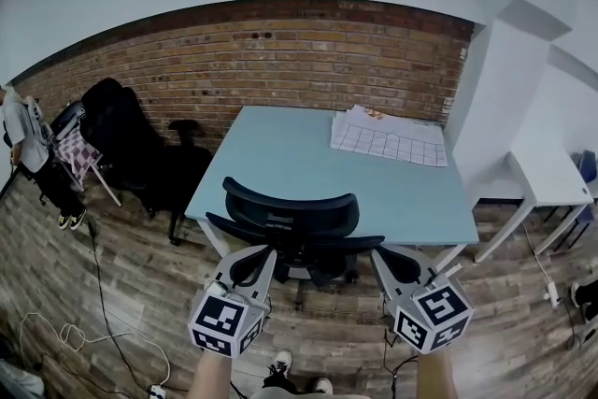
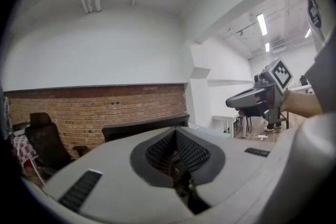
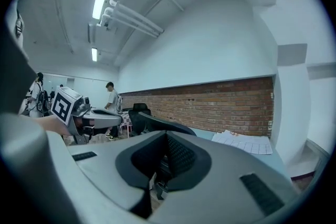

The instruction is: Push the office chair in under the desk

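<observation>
Office chair (image 1: 291, 218) at the near edge of the pale blue desk (image 1: 280, 154): the black chair stands centred on the desk's front side, backrest turned away from the desk toward the person. Whether its seat reaches beneath the desktop cannot be told. On the side of the chair away from the desk, the left gripper (image 1: 262, 255) and right gripper (image 1: 381, 255) flank the backrest, each just beside an armrest, jaws pressed together with nothing between them. Contact with the chair cannot be made out. Papers (image 1: 388, 137) lie on the desk's far right corner. A second dark chair (image 1: 131, 145) stands left of the desk, and a white table (image 1: 551, 178) stands to its right.
</observation>
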Tool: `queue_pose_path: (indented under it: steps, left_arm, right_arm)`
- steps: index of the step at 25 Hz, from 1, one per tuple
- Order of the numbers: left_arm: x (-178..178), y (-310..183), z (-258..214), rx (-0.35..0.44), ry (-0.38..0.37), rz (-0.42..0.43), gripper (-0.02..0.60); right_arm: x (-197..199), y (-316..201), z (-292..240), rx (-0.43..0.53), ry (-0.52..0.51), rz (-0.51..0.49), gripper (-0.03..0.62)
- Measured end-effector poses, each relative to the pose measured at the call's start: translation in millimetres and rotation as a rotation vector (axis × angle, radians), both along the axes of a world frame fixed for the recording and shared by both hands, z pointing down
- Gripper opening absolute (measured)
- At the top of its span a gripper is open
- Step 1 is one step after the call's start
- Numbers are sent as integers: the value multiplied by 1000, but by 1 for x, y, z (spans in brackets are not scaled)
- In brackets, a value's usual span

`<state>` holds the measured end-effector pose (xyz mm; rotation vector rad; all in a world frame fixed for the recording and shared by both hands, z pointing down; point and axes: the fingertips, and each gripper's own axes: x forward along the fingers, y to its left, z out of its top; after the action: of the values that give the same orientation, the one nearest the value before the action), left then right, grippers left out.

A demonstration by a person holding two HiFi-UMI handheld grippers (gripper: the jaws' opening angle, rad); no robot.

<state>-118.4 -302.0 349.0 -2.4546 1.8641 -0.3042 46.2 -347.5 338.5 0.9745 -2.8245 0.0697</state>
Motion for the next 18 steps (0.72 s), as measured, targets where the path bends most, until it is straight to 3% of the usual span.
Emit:
queue_pose_path:
  steps: [10,18]
  left_arm:
    - [16,12,-18,45,-44,25,12]
    - [18,9,-21,58,-28,20,12]
  right_arm:
    - [-8,20,-13,57,8,-29,15]
    - [-2,19,-18,72,10,-18,17]
